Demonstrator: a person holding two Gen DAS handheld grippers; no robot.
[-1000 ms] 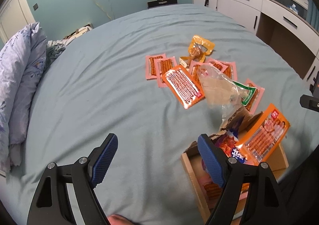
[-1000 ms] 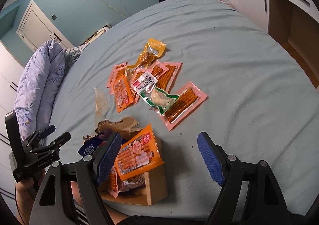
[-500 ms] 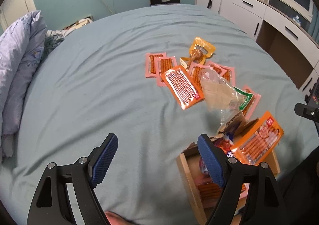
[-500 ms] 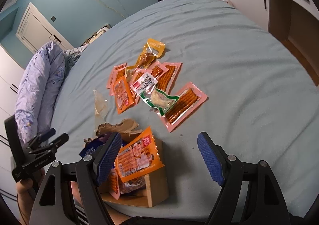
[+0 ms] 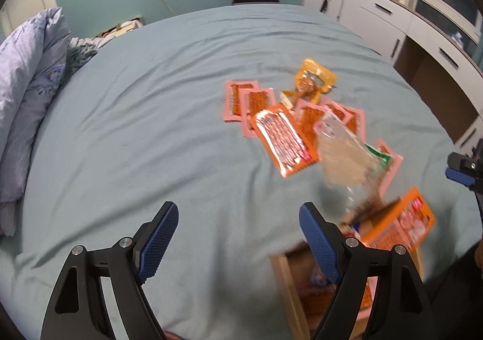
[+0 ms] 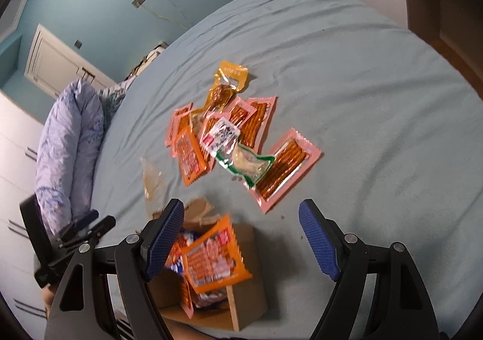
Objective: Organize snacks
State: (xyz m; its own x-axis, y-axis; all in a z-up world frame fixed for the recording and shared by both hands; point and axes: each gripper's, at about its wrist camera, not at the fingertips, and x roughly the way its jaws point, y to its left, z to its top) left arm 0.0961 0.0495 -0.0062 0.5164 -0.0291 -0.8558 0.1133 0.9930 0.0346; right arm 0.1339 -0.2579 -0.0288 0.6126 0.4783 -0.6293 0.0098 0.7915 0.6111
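Hovering over the bed (image 5: 151,144), both tools spread and empty: left tool (image 5: 238,237), right tool (image 6: 241,234), above the snack box (image 6: 244,303)

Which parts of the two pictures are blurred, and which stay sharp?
Left wrist view: the clear bag and the cardboard box smear with motion blur, while the left hand-held gripper is crisp. Right wrist view: the orange packet in the box is soft.
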